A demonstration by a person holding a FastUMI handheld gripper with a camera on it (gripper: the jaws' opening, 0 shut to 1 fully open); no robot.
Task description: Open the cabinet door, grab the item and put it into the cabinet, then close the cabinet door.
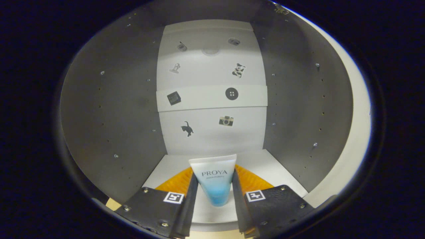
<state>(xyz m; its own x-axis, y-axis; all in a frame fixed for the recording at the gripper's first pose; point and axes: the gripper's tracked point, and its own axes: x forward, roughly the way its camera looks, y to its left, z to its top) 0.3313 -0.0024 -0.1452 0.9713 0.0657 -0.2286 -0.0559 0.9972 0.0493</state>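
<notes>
Tube (215, 181) observed upright between the jaws of the gripper (214, 191), flat crimped end up, narrower blue end down; white upper body fading to blue below. Jaws are closed on the tube, one finger pressing each side, so the item is gripped. Whether its lower end touches the surface beneath cannot be told.

Gripper is positioned at the mouth of the cabinet (109, 109), which stands open. Tube sits over the front part of the white cabinet floor (265, 166), inside the opening, with grey side walls left and right carrying rows of small holes and a few screws.

Back panel (212, 126) of the cabinet is white and lies well beyond the tube. A white shelf (212, 98) crosses the interior about halfway up, its front edge facing the camera. Small stickers are spread over the back panel and shelf edge: a black cat (187, 128), a camera (226, 120), a round black button (231, 93), a dark square (174, 98), plus several fainter ones higher up, too small to identify.

Pale cabinet edge (357, 126) visible outside the right wall
</notes>
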